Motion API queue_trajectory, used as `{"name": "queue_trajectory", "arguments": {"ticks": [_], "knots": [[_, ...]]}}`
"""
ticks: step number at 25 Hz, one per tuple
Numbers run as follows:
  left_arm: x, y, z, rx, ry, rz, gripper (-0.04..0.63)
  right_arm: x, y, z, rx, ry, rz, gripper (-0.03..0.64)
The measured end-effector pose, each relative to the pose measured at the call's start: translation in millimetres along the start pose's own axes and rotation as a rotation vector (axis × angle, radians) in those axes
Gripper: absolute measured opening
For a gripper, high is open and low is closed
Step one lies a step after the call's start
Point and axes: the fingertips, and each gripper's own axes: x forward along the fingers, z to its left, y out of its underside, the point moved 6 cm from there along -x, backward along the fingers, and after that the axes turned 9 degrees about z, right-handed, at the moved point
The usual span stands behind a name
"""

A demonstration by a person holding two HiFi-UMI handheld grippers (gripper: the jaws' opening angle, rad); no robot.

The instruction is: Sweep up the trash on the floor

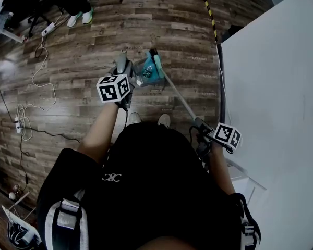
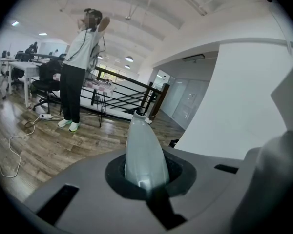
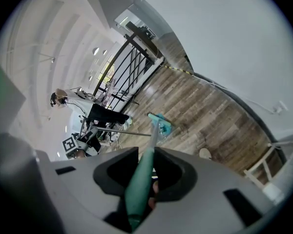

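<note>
Below, teal broom (image 1: 158, 66), grey-handled dustpan (image 1: 144, 73)

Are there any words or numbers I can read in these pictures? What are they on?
No words or numbers can be read.
Cube on left gripper, cube on right gripper: only black-and-white square patterns.
White emblem on the person's black top: too small to read.

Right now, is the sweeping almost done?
Probably close. Done: bits seem to lie in the dustpan. In hand: left gripper grips its handle, right gripper the broom, head against the pan. Left: I see no loose trash on the floor; the pan needs emptying.
</note>
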Motion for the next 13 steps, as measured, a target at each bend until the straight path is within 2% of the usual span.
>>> {"name": "queue_trajectory", "arguments": {"ticks": [13], "knots": [[-3.2, 0.5, -2.4, 0.009, -0.008, 0.017, 0.017, 4.6, -0.7, -1.4, 0.004, -0.004, 0.022, 0.109]]}}
